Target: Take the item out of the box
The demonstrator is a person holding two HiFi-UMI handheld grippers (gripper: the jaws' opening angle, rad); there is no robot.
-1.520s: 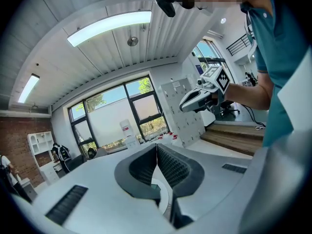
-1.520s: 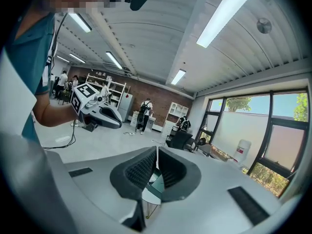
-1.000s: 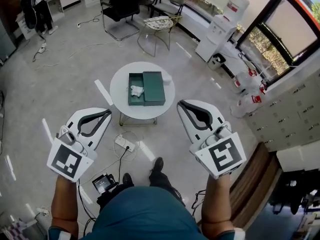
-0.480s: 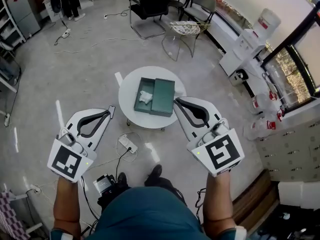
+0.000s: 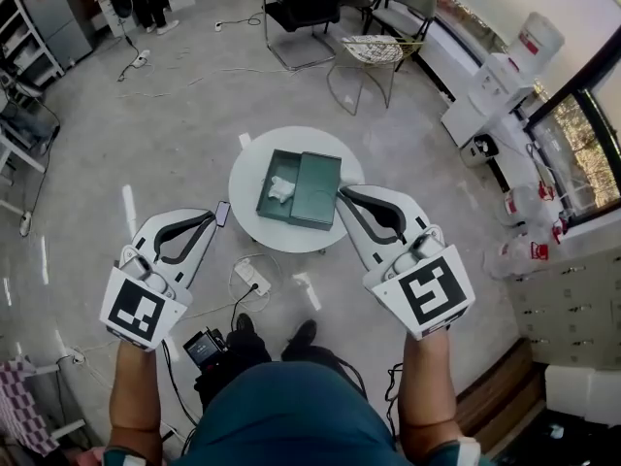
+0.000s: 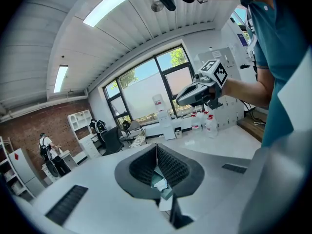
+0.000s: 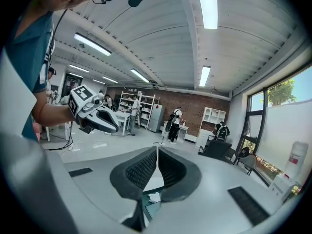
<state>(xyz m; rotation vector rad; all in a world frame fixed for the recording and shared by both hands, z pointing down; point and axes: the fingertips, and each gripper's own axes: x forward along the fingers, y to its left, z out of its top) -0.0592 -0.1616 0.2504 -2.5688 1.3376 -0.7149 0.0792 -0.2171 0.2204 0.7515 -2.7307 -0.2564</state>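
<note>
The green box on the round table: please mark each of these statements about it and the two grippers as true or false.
1. The green box is open. True.
2. A white item lies inside it. True.
3. The box stands on the floor. False: it stands on the round white table.
4. The left gripper holds the item. False: its jaws are together and empty, short of the box.
5. The right gripper has wide-open jaws. False: they are together.

Box was dark green, the crumpled item inside it white, and the round table was white too. Left gripper and right gripper were white with black ribbed pads and black-and-white square markers. Floor was pale grey, the shirt teal.
</note>
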